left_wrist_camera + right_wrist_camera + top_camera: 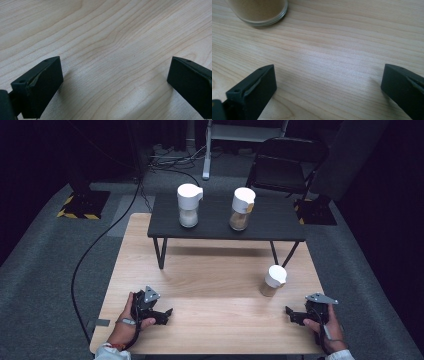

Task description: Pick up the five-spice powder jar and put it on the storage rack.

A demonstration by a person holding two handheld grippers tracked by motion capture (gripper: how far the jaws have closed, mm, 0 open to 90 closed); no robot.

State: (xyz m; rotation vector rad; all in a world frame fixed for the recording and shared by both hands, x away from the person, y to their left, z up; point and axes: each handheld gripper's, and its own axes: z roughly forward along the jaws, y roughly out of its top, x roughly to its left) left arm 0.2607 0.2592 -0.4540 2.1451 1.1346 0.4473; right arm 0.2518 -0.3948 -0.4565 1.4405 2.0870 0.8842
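Three white-capped glass jars are in the high view. One with white powder (189,206) and one with tan powder (242,209) stand on a small black shelf (270,222). A third jar with tan powder (273,281) stands on the wooden table, right of centre; its glass base (259,11) shows in the right gripper view. My left gripper (169,315) rests near the table's front left, open, with bare wood between its jaws (115,82). My right gripper (290,315) rests at the front right, open, just short of the third jar (328,85).
The wooden table (215,280) carries the black shelf on thin legs at its far side. Beyond it stand a folding chair (287,162) and a white frame (210,150) on grey carpet. A black cable (95,245) runs along the floor at the left.
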